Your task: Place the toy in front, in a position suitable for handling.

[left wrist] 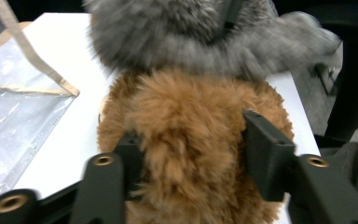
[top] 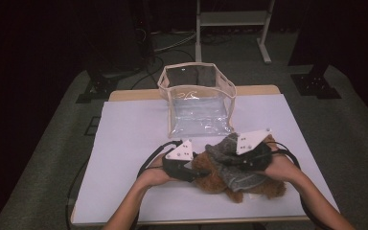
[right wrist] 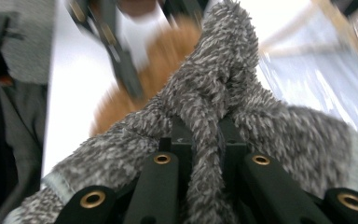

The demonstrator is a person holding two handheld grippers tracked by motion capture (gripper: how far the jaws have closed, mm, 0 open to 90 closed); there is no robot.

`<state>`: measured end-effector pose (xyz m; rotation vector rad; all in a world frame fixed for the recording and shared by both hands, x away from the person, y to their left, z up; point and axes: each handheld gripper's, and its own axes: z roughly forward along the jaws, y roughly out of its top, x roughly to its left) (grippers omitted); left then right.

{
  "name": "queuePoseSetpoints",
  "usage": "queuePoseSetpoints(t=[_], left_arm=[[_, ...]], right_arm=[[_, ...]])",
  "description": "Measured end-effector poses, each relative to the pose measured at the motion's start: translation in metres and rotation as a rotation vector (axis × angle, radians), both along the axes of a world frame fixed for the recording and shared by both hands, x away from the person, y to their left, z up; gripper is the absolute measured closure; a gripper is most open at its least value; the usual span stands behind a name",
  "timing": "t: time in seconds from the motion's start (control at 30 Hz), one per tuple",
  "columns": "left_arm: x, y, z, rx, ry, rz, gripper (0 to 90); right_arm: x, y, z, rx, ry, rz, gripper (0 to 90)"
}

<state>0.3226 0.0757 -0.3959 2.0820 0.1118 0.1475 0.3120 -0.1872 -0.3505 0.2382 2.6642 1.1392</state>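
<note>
The left gripper [left wrist: 191, 154] pinches the brown fuzzy sock [left wrist: 186, 140]. The right gripper [right wrist: 205, 149] pinches a fold of the grey fuzzy sock [right wrist: 214, 93], lying lengthwise across the brown one.

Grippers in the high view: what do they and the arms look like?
Left gripper and right gripper are black, each topped with a pale grey three-cornered plate and trailing a black cable. The gripper views show black jaws with brass-coloured eyelets. Forearms are bare, no sleeves.

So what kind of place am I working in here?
Probably a lab or recording studio, not a home: a table under a white cover, dark surroundings, cables on grey carpet, and a metal equipment stand behind the clear zip bag.
</note>
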Motion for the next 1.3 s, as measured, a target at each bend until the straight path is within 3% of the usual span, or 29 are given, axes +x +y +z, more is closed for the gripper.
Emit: queuePoseSetpoints(t=[0.07, 0.17, 0.23, 0.37, 0.47, 0.6, 0.67, 0.73, 0.8, 0.93, 1.03, 1.13, 1.3], left_arm=[[0.002, 0.005, -0.004, -0.015, -0.003, 0.008, 39.7], [0.004, 0.010, -0.012, 0.024, 0.004, 0.026, 29.1], [0.008, 0.011, -0.021, 0.024, 0.030, 0.033, 25.3], [0.014, 0.008, -0.031, -0.031, 0.091, 0.032, 18.9], [0.019, 0.004, -0.037, -0.023, 0.146, 0.032, 14.3], [0.020, -0.004, -0.041, -0.037, 0.168, 0.028, 12.0], [0.019, -0.008, -0.043, -0.060, 0.165, 0.028, 15.7], [0.019, -0.007, -0.043, -0.094, 0.154, 0.035, 30.2], [0.019, -0.006, -0.043, -0.127, 0.150, 0.043, 39.2], [0.016, -0.004, -0.026, -0.180, 0.108, 0.044, 45.3], [0.014, -0.003, -0.011, -0.166, 0.079, 0.037, 45.9], [0.011, 0.001, 0.002, -0.180, 0.064, 0.025, 46.0], [0.008, 0.016, 0.032, -0.166, 0.006, 0.024, 46.0]], right_arm=[[0.002, -0.019, -0.006, -0.018, 0.007, -0.041, 80.5], [0.001, -0.043, -0.011, 0.006, 0.027, -0.088, 80.7], [0.001, -0.053, -0.013, 0.013, 0.031, -0.111, 80.8], [0.001, -0.061, -0.018, 0.044, 0.050, -0.122, 80.8], [0.001, -0.061, -0.019, 0.046, 0.056, -0.123, 80.9], [0.004, -0.060, -0.019, 0.039, 0.058, -0.123, 80.9], [0.005, -0.059, -0.021, 0.042, 0.068, -0.126, 80.9], [0.005, -0.057, -0.023, 0.041, 0.074, -0.125, 81.0], [0.005, -0.055, -0.024, 0.044, 0.074, -0.127, 81.0], [0.006, -0.048, -0.023, 0.065, 0.082, -0.118, 81.0], [0.005, -0.045, -0.020, 0.107, 0.088, -0.119, 81.0], [0.003, -0.041, -0.015, 0.160, 0.082, -0.112, 81.1], [0.003, -0.027, -0.005, 0.237, 0.064, -0.087, 81.2]])
